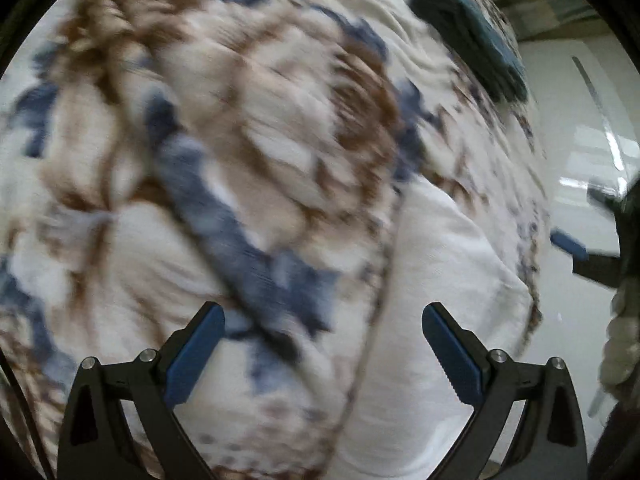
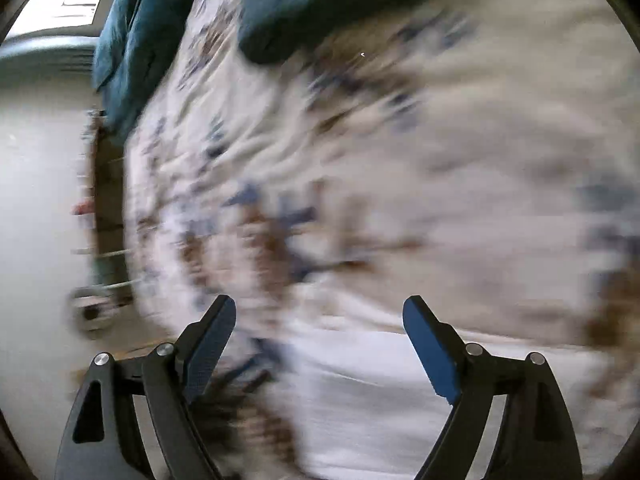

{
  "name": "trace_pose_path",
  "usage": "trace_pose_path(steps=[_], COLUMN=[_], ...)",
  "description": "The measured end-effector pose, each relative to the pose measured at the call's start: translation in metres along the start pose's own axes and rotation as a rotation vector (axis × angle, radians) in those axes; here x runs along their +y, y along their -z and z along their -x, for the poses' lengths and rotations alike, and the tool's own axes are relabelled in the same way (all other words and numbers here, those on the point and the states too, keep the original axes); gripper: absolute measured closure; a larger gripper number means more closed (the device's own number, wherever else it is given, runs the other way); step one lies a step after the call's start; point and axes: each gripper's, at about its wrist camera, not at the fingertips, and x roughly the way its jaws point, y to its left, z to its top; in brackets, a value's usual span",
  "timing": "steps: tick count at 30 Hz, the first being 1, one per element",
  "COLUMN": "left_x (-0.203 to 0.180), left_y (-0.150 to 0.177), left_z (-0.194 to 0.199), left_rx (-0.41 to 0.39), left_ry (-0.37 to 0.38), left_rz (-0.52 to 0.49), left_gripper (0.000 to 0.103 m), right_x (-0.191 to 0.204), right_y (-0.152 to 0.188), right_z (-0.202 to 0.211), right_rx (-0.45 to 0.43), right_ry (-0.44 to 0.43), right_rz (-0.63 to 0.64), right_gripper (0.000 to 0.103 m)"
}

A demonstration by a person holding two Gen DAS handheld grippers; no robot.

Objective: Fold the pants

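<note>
Both hand-held grippers (image 1: 323, 320) (image 2: 319, 312) agape above floral bedspread (image 1: 240, 140), white floor (image 2: 36, 200) beside.

Black jaws, blue pads (image 1: 196, 356), silver screws (image 2: 474, 349)

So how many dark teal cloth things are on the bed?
2: one teal bundle up on the patterned bedspread, another teal cloth at its left edge. Blur could hide more.

The white pants (image 1: 448, 280) lie flat on a bed, near its edge, with the plain cloth smooth and spread. From the right wrist they (image 2: 384, 392) appear blurred, pale and unfolded, low in view.
</note>
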Motion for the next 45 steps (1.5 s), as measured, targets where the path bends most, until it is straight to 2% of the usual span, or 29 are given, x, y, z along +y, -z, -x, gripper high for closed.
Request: trace_pose_path(steps=[1, 2, 4, 5, 6, 8, 12, 13, 14, 15, 18, 21, 23, 26, 27, 29, 30, 31, 33, 34, 37, 39, 41, 43, 45], left_x=[-0.008, -0.016, -0.027, -0.032, -0.034, -0.035, -0.031, -0.033, -0.032, -0.034, -0.039, -0.042, -0.043, -0.046, -0.048, -0.051, -0.052, -0.052, -0.054, -0.054, -0.058, -0.061, -0.064, -0.060, -0.052], left_y=[0.004, 0.005, 0.009, 0.011, 0.010, 0.010, 0.009, 0.009, 0.011, 0.011, 0.011, 0.011, 0.012, 0.015, 0.016, 0.017, 0.017, 0.017, 0.015, 0.015, 0.015, 0.017, 0.018, 0.016, 0.012], left_z=[-0.006, -0.009, -0.015, -0.015, -0.013, -0.015, -0.016, -0.016, -0.014, -0.013, -0.012, -0.014, -0.016, -0.018, -0.019, -0.020, -0.020, -0.020, -0.019, -0.018, -0.014, -0.008, -0.001, 0.006, 0.007], left_rx=[0.024, 0.043, 0.045, 0.040, 0.035, 0.035, 0.035, 0.035, 0.034, 0.033, 0.024, 0.032, 0.037, 0.049, 0.055, 0.053, 0.051, 0.049, 0.044, 0.044, 0.024, -0.016, -0.064, -0.095, -0.100], left_ry=[-0.002, -0.009, -0.031, -0.041, -0.050, -0.053, -0.054, -0.061, -0.069, -0.082, -0.126, -0.145, -0.154, -0.155, -0.151, -0.162, -0.165, -0.167, -0.178, -0.180, -0.204, -0.251, -0.314, -0.368, -0.377], left_rz=[-0.018, -0.039, -0.070, -0.081, -0.085, -0.076, -0.062, -0.067, -0.073, -0.083, -0.115, -0.131, -0.137, -0.151, -0.160, -0.175, -0.182, -0.186, -0.188, -0.192, -0.210, -0.232, -0.246, -0.231, -0.205], left_gripper=[0.002, 0.002, 0.002, 0.002, 0.002, 0.002, 0.002, 0.002, 0.002, 0.002, 0.002, 0.002, 0.002, 0.002, 0.000, 0.000, 0.000, 0.000, 0.000, 0.000, 0.000, 0.000, 0.000, 0.000, 0.000], right_x=[-0.018, -0.033, -0.076, -0.114, -0.134, -0.171, -0.226, -0.235, -0.244, -0.244, -0.236, -0.229, -0.220, -0.218, -0.219, -0.232, -0.231, -0.233, -0.230, -0.224, -0.189, -0.144, -0.095, -0.045, 0.005], right_y=[0.015, 0.016, 0.042, 0.053, 0.067, 0.096, 0.145, 0.152, 0.161, 0.167, 0.177, 0.197, 0.207, 0.224, 0.229, 0.233, 0.233, 0.229, 0.218, 0.213, 0.192, 0.168, 0.141, 0.108, 0.072], right_z=[0.020, 0.035, 0.048, 0.051, 0.048, 0.035, -0.011, -0.021, -0.026, -0.027, -0.001, 0.033, 0.047, 0.036, 0.029, 0.011, -0.005, -0.014, -0.016, -0.013, 0.014, 0.037, 0.043, 0.030, 0.004], right_rx=[-0.032, -0.034, 0.001, 0.023, 0.045, 0.094, 0.160, 0.154, 0.098, 0.055, -0.019, -0.056, -0.064, -0.035, -0.032, -0.004, 0.020, 0.041, 0.067, 0.076, 0.054, -0.034, -0.069, -0.015, 0.031], right_ry=[0.073, 0.105, 0.164, 0.183, 0.184, 0.136, -0.071, -0.123, -0.176, -0.206, -0.194, -0.246, -0.243, -0.240, -0.214, -0.210, -0.194, -0.149, -0.032, 0.010, 0.207, 0.287, 0.272, 0.231, 0.164], right_rz=[0.007, 0.001, -0.057, -0.094, -0.124, -0.202, -0.390, -0.447, -0.519, -0.545, -0.541, -0.575, -0.556, -0.595, -0.600, -0.622, -0.615, -0.595, -0.506, -0.461, -0.302, -0.141, -0.012, 0.093, 0.172], right_gripper=[0.015, 0.015, 0.015, 0.015, 0.015, 0.015, 0.015, 0.022, 0.035, 0.057, 0.073, 0.077, 0.078, 0.078, 0.078, 0.077, 0.064, 0.039, 0.022, 0.022, 0.022, 0.021, 0.021, 0.021, 0.021])
